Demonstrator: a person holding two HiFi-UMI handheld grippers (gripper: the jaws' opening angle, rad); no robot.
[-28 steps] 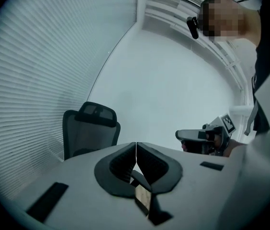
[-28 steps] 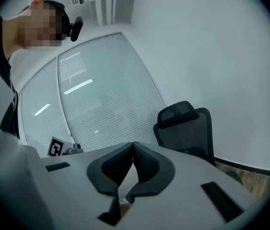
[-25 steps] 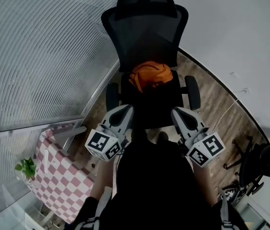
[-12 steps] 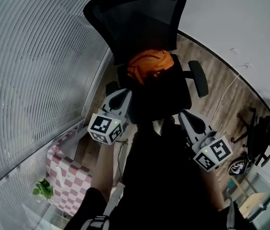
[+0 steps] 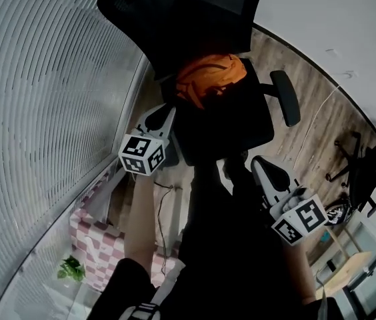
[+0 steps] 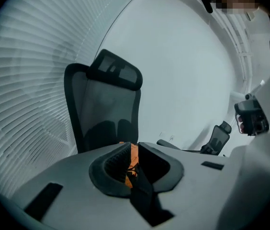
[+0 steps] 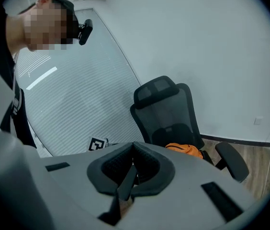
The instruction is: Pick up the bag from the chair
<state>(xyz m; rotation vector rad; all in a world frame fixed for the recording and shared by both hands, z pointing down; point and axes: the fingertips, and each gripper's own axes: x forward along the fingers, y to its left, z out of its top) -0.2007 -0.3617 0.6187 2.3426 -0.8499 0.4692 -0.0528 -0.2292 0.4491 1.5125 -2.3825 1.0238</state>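
Slatted wall (image 5: 48, 79): fills the left side of the head view, curved ribbed slats.
Checked cloth (image 5: 91, 242): pink and white, low at the left, with a small green plant (image 5: 71, 269) just beside it.
Left gripper (image 6: 131, 145): held out at the left front edge of the seat and aimed at the bag, apart from it.
Left fingers: together at the tips, clamped on nothing. A thin slit between them shows orange from the bag beyond.
Bag (image 5: 209, 77): orange and crumpled. It lies at the back of the seat, against the base of the backrest.
Chair (image 5: 228, 125): black office chair with a mesh back and headrest and 2 armrests. The seat in front of the bag is bare.
Person (image 5: 228, 245): dark clothing, fills the lower centre of the head view.
Right gripper (image 7: 133, 145): held lower, near the person's body in front of the chair, well apart from the bag.
Right fingers: closed against each other, nothing between them.
Floor (image 5: 315, 105): wood planks, right of the chair, with a thin pale cable (image 5: 315, 122) lying on it.
Second chair (image 5: 375, 179): black, at the right edge, only partly in view.
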